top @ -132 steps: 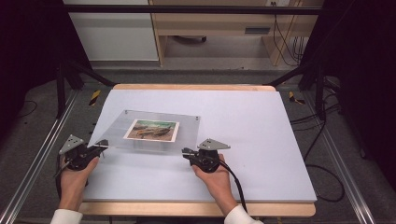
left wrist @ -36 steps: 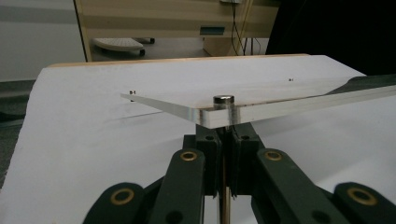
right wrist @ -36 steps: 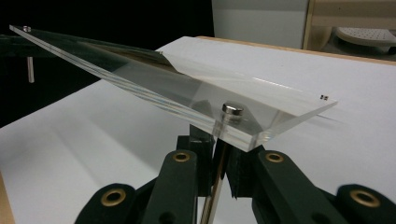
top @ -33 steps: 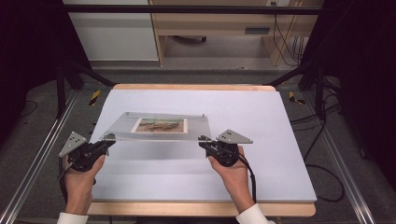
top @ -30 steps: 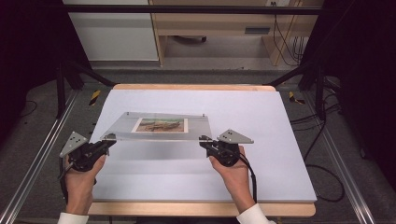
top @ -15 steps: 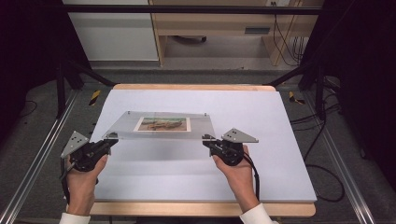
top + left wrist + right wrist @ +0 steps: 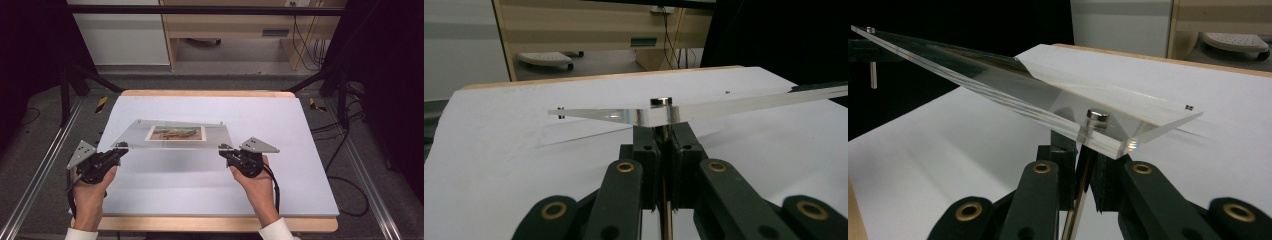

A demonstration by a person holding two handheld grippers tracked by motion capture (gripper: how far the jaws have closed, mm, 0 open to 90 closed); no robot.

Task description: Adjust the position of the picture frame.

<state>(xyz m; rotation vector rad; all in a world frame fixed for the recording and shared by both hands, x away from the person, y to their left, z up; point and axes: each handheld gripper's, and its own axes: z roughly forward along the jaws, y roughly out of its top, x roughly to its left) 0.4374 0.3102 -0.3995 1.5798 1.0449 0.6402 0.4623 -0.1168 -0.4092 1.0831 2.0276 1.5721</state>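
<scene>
So the left gripper (image 7: 119, 148) is clamping the near-left corner of the clear acrylic frame (image 7: 175, 135), which is hanging tilted above the white table (image 7: 300, 165), and the right gripper (image 7: 223, 149) is pinching its near-right corner.

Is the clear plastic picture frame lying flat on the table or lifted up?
Lifted up. The clear plastic picture frame hangs above its shadow, on corner pegs in both grippers.
</scene>
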